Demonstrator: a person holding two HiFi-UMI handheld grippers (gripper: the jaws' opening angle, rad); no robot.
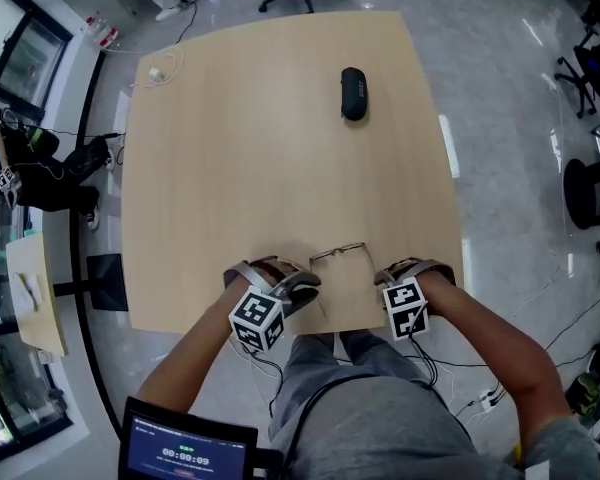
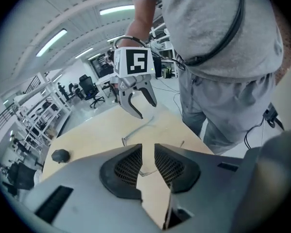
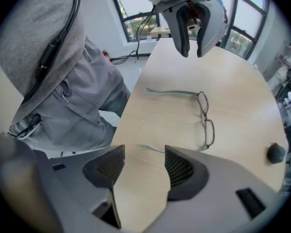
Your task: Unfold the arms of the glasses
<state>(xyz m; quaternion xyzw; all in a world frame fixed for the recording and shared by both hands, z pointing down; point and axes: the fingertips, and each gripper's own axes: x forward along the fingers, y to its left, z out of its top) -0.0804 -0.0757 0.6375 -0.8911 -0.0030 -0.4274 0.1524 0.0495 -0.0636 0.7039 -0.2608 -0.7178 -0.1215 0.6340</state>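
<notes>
Glasses (image 1: pixel 337 254) lie flat on table (image 1: pixel 280 118), both arms look swung out. Left hand-held gripper (image 1: pixel 301 287) and right hand-held gripper (image 1: pixel 392 272) flank them at the arm tips, jaws apart, empty. Task looks done.

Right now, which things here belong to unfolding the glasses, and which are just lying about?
In the job: thin metal-framed glasses, arms already spread; left gripper and right gripper, both open.
Lying about: black oval case far across the pale wooden table; white cable at its corner.
</notes>
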